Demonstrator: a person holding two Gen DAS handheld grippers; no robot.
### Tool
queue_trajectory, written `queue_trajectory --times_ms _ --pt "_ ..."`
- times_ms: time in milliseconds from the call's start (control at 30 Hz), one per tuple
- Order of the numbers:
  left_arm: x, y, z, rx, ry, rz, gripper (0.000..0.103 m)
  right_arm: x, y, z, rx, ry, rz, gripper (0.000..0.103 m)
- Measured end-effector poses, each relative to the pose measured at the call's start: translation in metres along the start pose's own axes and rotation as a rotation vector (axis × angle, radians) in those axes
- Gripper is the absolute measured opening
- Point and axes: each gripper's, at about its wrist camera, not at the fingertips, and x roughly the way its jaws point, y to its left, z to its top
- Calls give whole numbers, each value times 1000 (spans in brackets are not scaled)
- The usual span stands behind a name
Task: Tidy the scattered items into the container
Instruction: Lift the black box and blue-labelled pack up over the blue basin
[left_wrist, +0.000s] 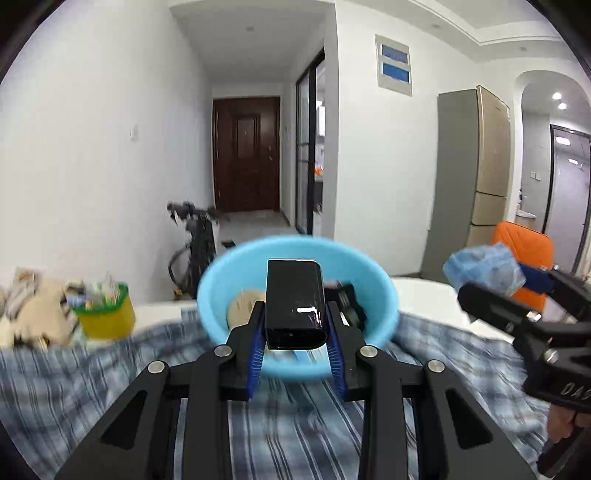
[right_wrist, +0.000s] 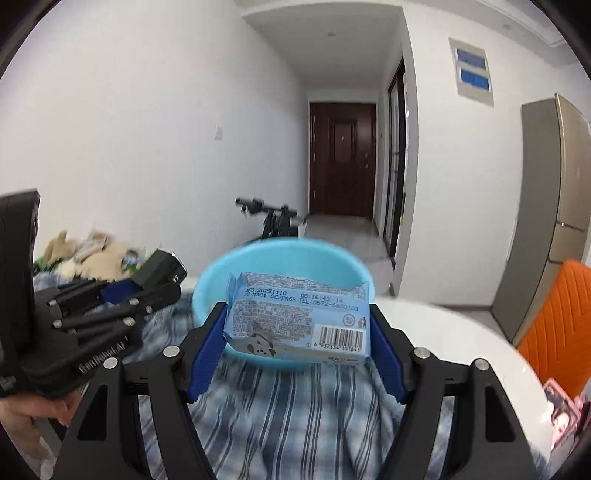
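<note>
The blue basin (left_wrist: 295, 258) sits on the striped cloth (left_wrist: 295, 424) straight ahead of both grippers, and it already holds a round tan thing and a dark object; what they are is too blurred to tell. The left gripper (left_wrist: 295, 347) is clamped on a glossy black box (left_wrist: 295, 306), held upright in front of the basin's near wall. The right gripper (right_wrist: 297, 332) grips a blue packet (right_wrist: 299, 314) across its width, barcode side up, also just before the near rim. So both hands are in the carry step, loads lifted and aimed at the basin. Next, I judge, each needs to go forward over the rim and let go only once its item is above the hollow; the two tools are close, so one after the other would avoid a knock. Off to the left, a yellow tub (left_wrist: 105, 314) and a heap of wrappers (left_wrist: 29, 310) look like work to come.
</note>
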Motion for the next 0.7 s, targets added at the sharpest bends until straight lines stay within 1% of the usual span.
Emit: queue_trajectory --times_ms 33,100,133,200,267,300,333,400,467,533,600,667,700 --pt "10 2 5 2 -7 -1 32 5 -2 6 3 -28 -11 71" --pt "31 10 15 -27 -3 -57 32 20 -5 17 -2 -57 -11 71" --pt "39 13 18 -32 -11 -68 32 26 -6 22 1 -65 -7 71" --pt "55 17 26 -27 -17 -39 32 40 -10 29 -6 -84 -16 71" --pt "66 20 33 -24 -52 -36 32 56 -11 34 -27 -93 -10 71" --pt "69 21 37 -17 -70 -30 32 65 -13 37 -22 -90 -21 71" --pt "73 22 41 -16 -94 -23 32 73 -17 38 0 -79 -23 71" --pt "81 23 47 -20 -131 -36 32 88 -22 42 60 -66 5 71" --pt "91 26 53 -40 -153 -28 32 97 -24 43 79 -73 -2 71" --pt "104 29 59 -44 -151 -18 32 109 -22 42 61 -64 -17 71" --pt "121 34 64 -30 -131 23 32 122 -23 41 58 -39 -20 71" --pt "137 38 67 -12 -89 48 32 130 -29 41 104 -16 -30 71" --pt "144 42 65 -27 -71 57 32 133 -31 40 142 -13 -46 71"
